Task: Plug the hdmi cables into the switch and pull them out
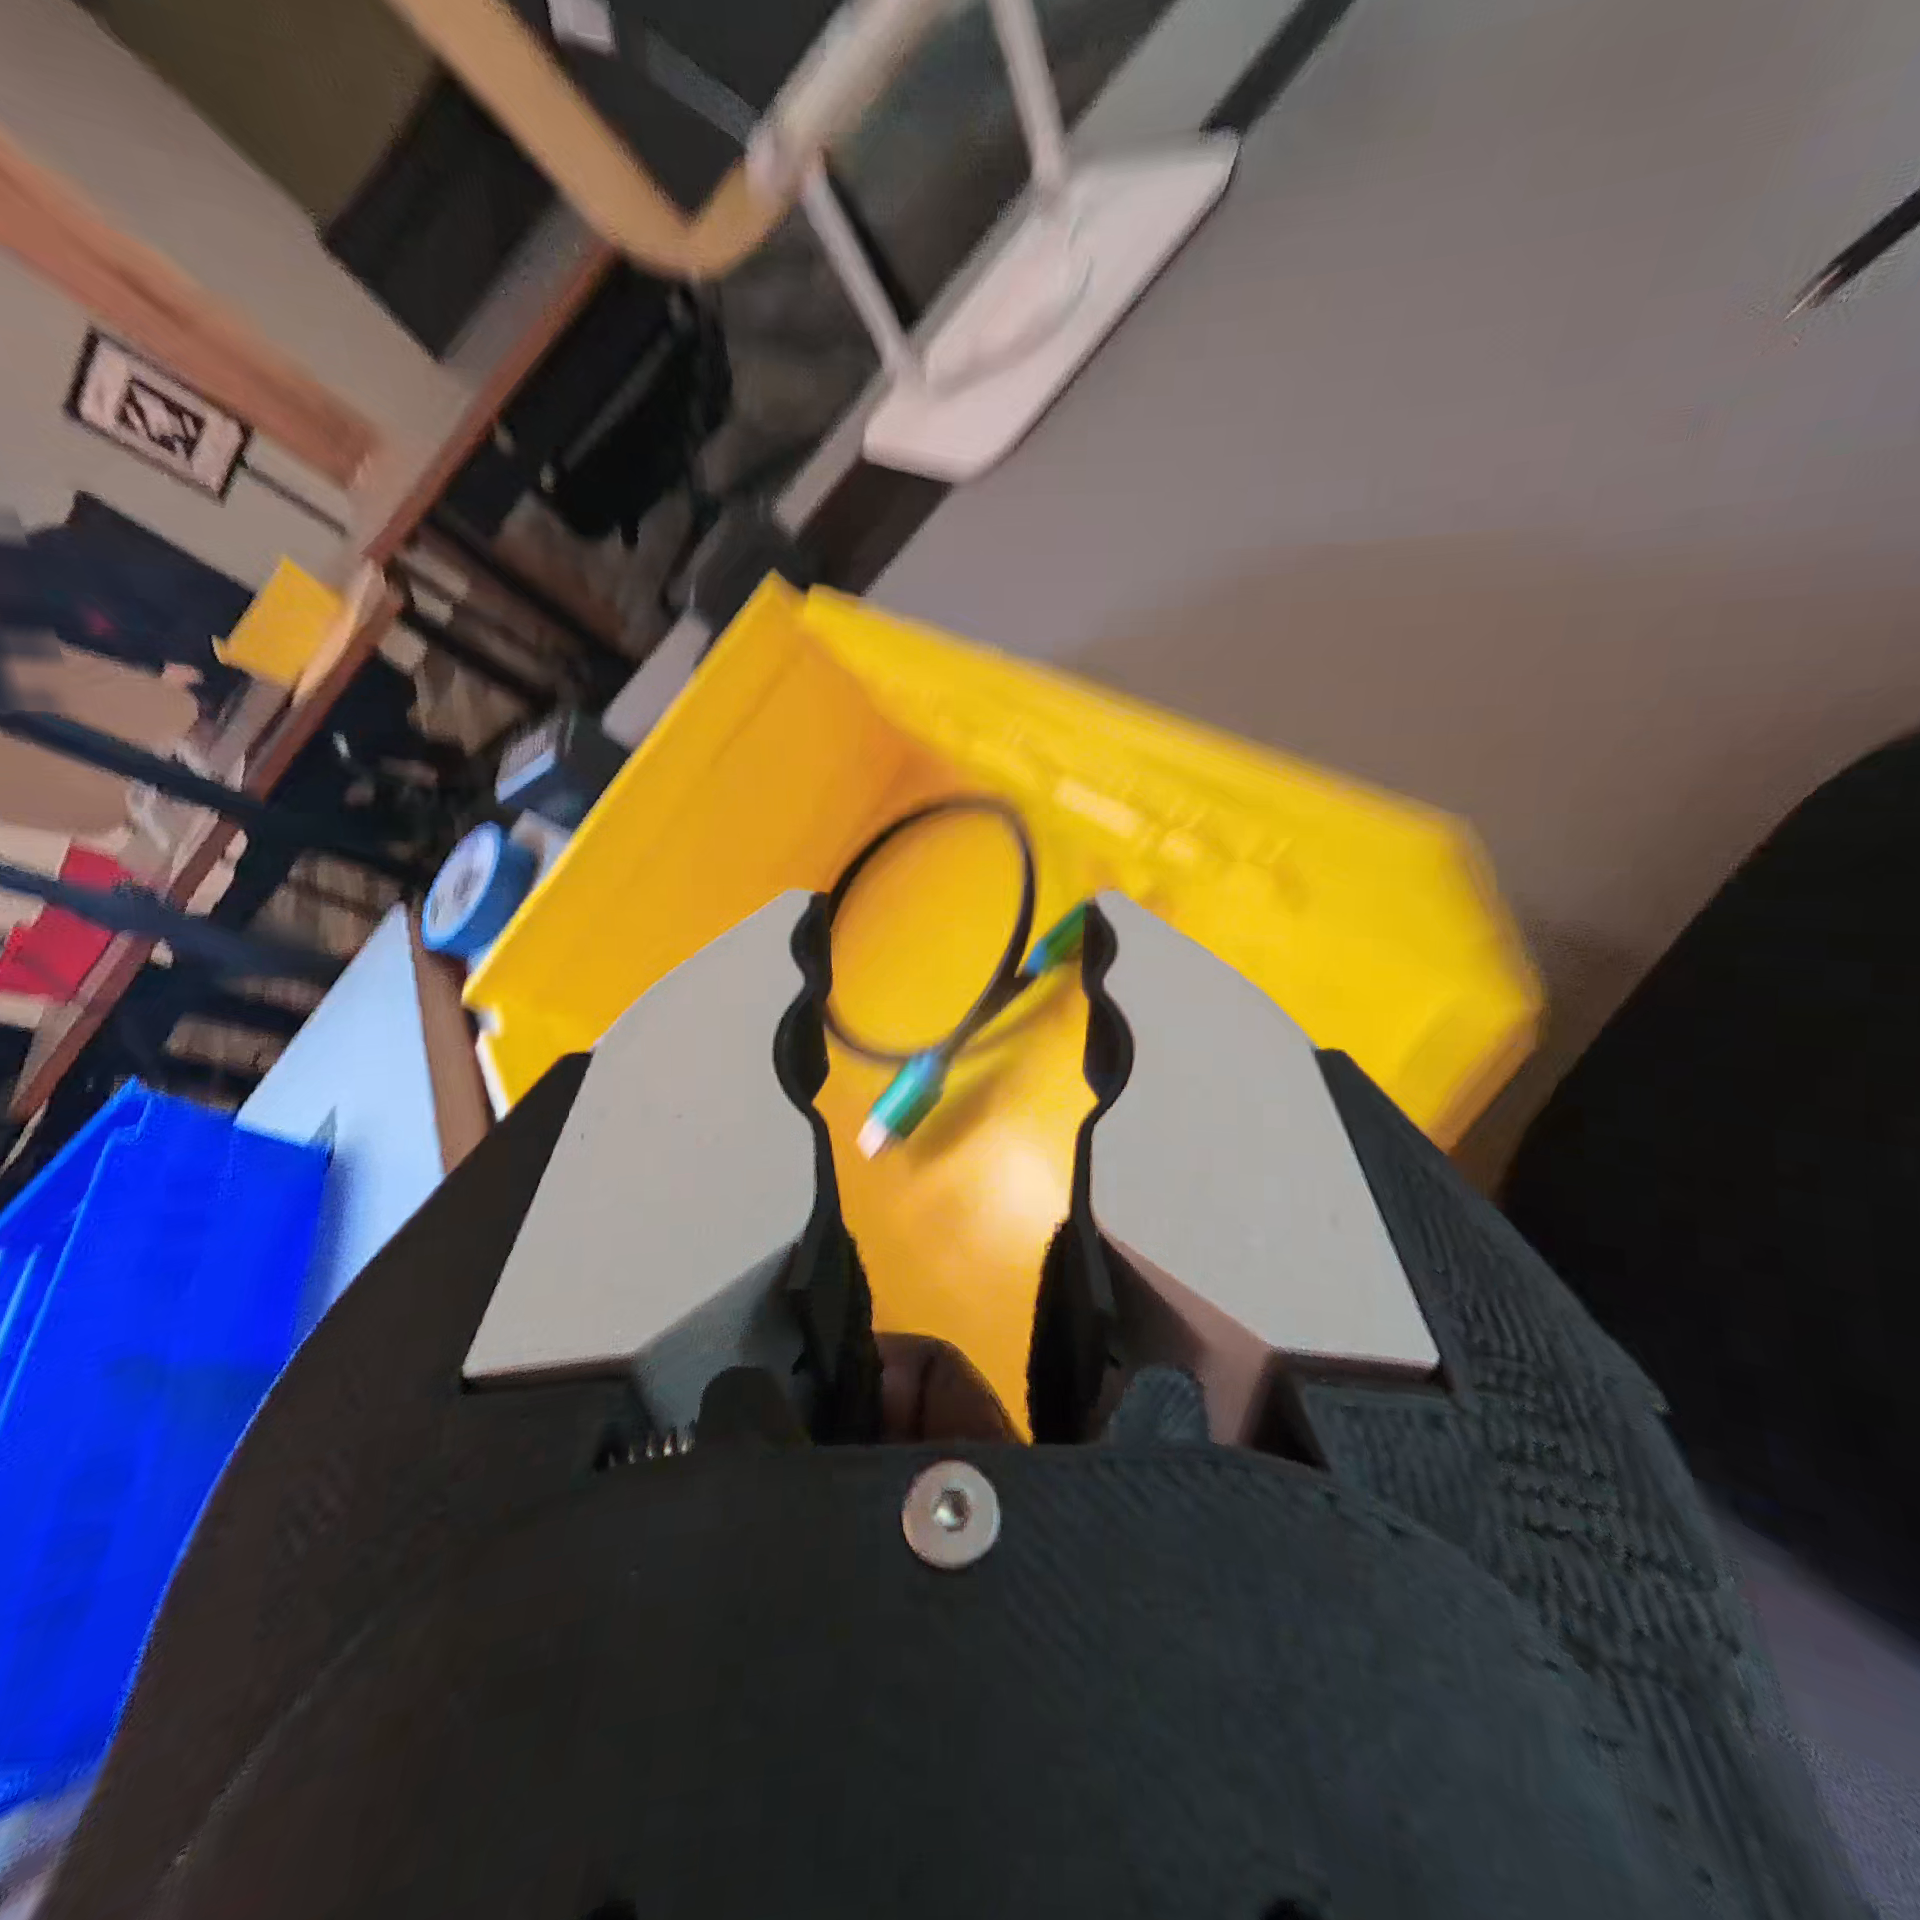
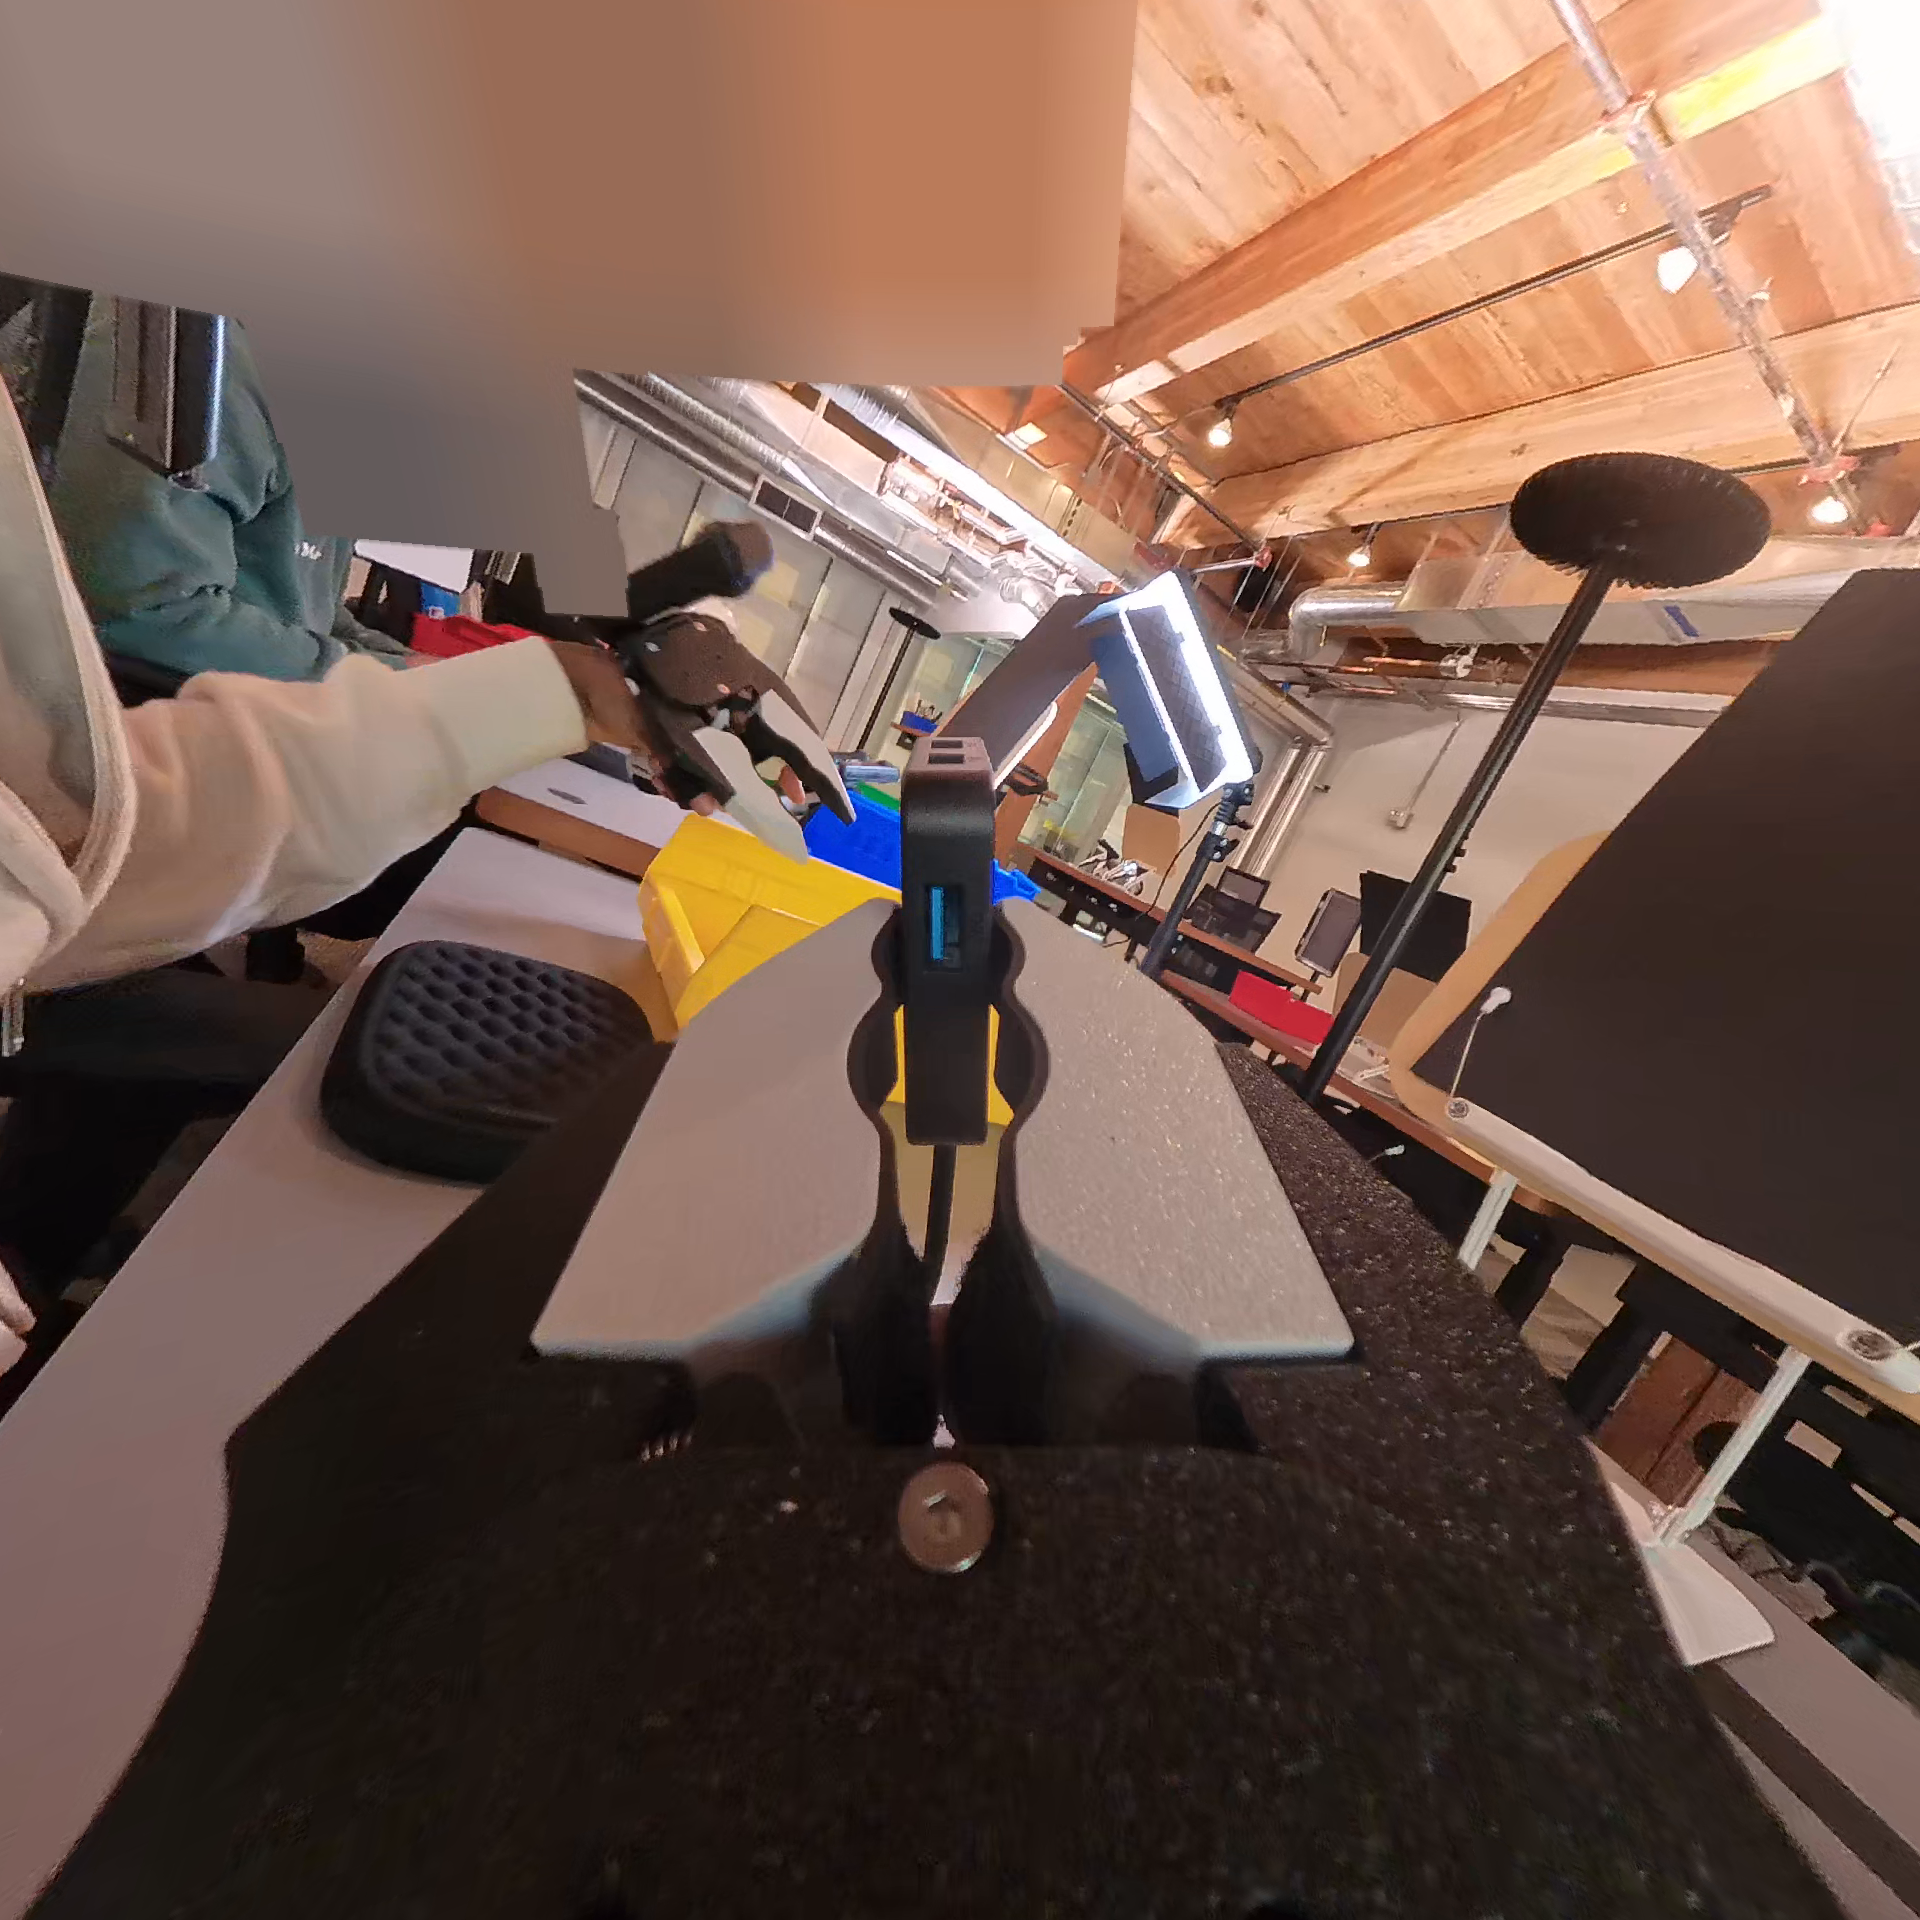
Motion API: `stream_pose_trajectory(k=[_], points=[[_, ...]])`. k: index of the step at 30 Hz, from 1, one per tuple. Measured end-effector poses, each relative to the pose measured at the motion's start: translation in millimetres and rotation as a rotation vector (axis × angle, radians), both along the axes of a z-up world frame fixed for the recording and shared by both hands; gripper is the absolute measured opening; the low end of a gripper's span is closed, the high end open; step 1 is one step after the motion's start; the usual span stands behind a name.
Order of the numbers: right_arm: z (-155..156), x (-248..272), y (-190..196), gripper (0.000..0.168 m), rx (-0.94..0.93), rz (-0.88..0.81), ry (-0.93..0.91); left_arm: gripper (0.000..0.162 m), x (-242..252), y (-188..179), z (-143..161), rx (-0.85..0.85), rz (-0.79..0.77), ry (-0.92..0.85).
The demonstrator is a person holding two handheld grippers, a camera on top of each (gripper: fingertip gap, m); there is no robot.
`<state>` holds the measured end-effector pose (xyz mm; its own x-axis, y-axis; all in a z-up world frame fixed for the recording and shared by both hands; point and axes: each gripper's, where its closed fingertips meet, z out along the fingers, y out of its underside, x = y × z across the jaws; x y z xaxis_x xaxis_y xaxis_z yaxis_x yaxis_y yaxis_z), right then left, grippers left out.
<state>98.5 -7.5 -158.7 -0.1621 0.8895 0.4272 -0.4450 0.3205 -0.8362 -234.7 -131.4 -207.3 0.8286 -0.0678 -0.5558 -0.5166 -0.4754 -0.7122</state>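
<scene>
Left tool (image 1: 951, 940) spread wide and empty, hanging above the yellow bin (image 1: 665, 894), aimed down at the short black cable (image 1: 940, 940) coiled on the bin floor, green-sleeved plugs at both ends. Right tool (image 2: 943, 961) clenched on the black switch (image 2: 943, 914), held upright near the fingertips, blue port facing the camera, more ports on the top face, own lead dropping between the fingers. Likely step: picking a plug out of the bin. Risk one: closing on the thin cord rather than on a green plug (image 1: 902, 1096), leaving the plug to dangle and swing, useless for aiming into a port. Risk two: a fingertip catching the bin wall on the way down, tipping or sliding the bin on the counter (image 2: 197, 1299). Risk three: the near plug lying flat and skewed, so a careless pinch could grip it crooked and jam at the port later. Farther out, the switch gripped only along narrow sides, so a hard push from the plug could pivot it or slide it through the grip. Blue tape roll (image 1: 480, 885) and blue bin (image 1: 145, 1351) close beside the yellow one, little room for a wide approach.
</scene>
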Motion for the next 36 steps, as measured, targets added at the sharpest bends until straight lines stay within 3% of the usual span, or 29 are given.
stream_pose_trajectory(k=[2, 6, 13, 17, 22, 25, 28, 32, 36], points=[[-3, -3, -1, 0.014, 0.004, 0.000, -0.016, 0.051, -31, -7, -25, -0.133, 0.056, 0.023], [-4, -5, 2, 0.014, -0.011, 0.000, -0.022, 0.055, -46, -4, -62, -0.346, 0.053, -0.007], [-5, -5, 2, 0.014, -0.024, 0.018, -0.029, 0.053, -41, 38, -86, -0.521, -0.178, 0.159], [-7, -6, 1, 0.014, -0.019, 0.019, -0.042, 0.037, -35, 54, -105, -0.663, -0.321, 0.224], [-7, -6, 4, 0.014, -0.036, 0.014, -0.039, 0.031, -31, 61, -127, -0.728, -0.381, 0.158], [-7, -6, 4, 0.014, -0.035, 0.012, -0.039, 0.014, -33, 63, -131, -0.709, -0.363, 0.109], [-5, -5, 4, 0.014, -0.037, 0.014, -0.032, 0.013, -47, 64, -124, -0.627, -0.262, 0.127], [-3, -4, 5, 0.014, -0.057, 0.028, -0.023, 0.012, -25, 66, -61, -0.158, -0.235, -0.010], [-4, -5, 4, 0.014, -0.050, 0.028, -0.029, 0.012, 7, 42, 5, 0.136, -0.190, 0.119]])
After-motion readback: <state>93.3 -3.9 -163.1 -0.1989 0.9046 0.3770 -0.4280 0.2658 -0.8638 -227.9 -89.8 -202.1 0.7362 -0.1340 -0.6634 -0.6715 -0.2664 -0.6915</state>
